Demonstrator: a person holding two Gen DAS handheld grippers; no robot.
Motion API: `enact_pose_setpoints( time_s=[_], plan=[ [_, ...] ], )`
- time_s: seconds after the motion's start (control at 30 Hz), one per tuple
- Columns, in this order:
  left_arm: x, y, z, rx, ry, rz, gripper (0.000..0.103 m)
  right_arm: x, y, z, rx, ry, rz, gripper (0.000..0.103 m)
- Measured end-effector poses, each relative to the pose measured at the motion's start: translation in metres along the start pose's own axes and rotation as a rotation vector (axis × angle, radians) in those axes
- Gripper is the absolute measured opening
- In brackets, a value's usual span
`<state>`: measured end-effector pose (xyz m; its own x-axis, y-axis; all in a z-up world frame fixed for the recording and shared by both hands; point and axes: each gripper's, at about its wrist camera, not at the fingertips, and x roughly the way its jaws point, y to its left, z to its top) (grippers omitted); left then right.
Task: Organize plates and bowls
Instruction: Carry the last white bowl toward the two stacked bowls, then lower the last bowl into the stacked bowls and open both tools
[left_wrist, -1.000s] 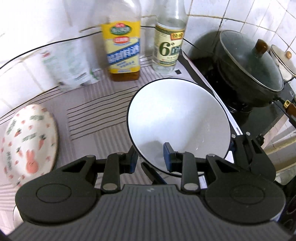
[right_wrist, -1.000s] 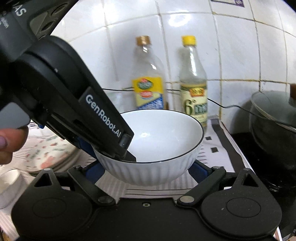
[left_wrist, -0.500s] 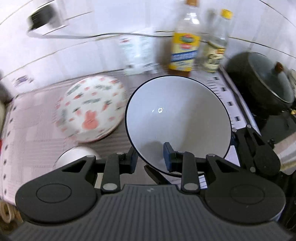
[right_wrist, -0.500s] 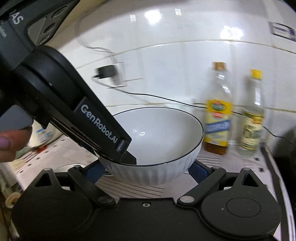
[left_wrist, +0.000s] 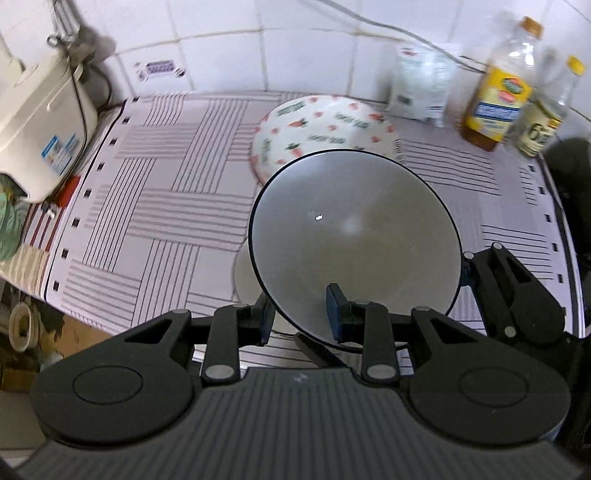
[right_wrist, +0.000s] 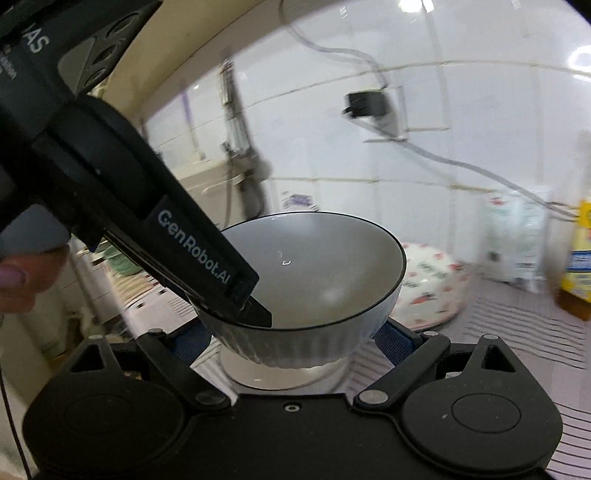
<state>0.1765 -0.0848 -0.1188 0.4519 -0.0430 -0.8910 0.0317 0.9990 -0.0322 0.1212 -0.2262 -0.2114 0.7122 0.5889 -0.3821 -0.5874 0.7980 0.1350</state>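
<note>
A white bowl with a dark rim (left_wrist: 354, 236) (right_wrist: 314, 280) is held in the air by both grippers. My left gripper (left_wrist: 299, 314) is shut on its near rim, one finger inside. My right gripper (right_wrist: 291, 339) is shut on the bowl's ribbed sides, a blue pad on each side. A second white bowl (left_wrist: 245, 284) (right_wrist: 284, 373) stands on the counter directly under it. A patterned bowl with strawberries (left_wrist: 317, 125) (right_wrist: 432, 291) lies upside down behind.
A striped mat (left_wrist: 166, 206) covers the counter. A white appliance (left_wrist: 40, 122) stands at the far left. A white bag (left_wrist: 421, 85), an oil bottle (left_wrist: 498, 88) and a vinegar bottle (left_wrist: 543, 110) stand by the tiled wall. A dark pot (left_wrist: 572, 173) is at the right.
Both grippers have carried the white bowl leftward along the counter, away from the pot and bottles. It now hangs over the second white bowl.
</note>
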Motion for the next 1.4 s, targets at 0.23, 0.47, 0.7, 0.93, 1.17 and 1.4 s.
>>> enact_pose_setpoints(
  time_s=[0.23,0.47,0.7,0.93,1.17,1.4],
  plan=[
    [0.026,0.023,0.003,-0.084,0.087,-0.033,0.028,0.028,0.01,-0.002,-0.012,0.104,0.051,0.097],
    [0.048,0.031,0.015,-0.108,0.178,-0.075,0.029,0.047,0.006,-0.002,0.001,0.185,0.065,0.097],
    [0.062,0.029,0.028,-0.104,0.251,-0.085,0.029,0.054,0.008,0.005,-0.024,0.276,0.022,0.097],
    [0.066,0.017,0.036,-0.022,0.279,-0.011,0.031,0.064,0.008,0.009,-0.038,0.362,0.006,0.097],
    [0.067,0.003,0.041,0.062,0.287,0.072,0.036,0.068,0.004,0.012,-0.054,0.378,0.011,0.097],
    [0.073,0.006,0.033,0.064,0.297,0.104,0.039,0.064,0.009,0.006,-0.07,0.347,0.01,0.1]
  ],
)
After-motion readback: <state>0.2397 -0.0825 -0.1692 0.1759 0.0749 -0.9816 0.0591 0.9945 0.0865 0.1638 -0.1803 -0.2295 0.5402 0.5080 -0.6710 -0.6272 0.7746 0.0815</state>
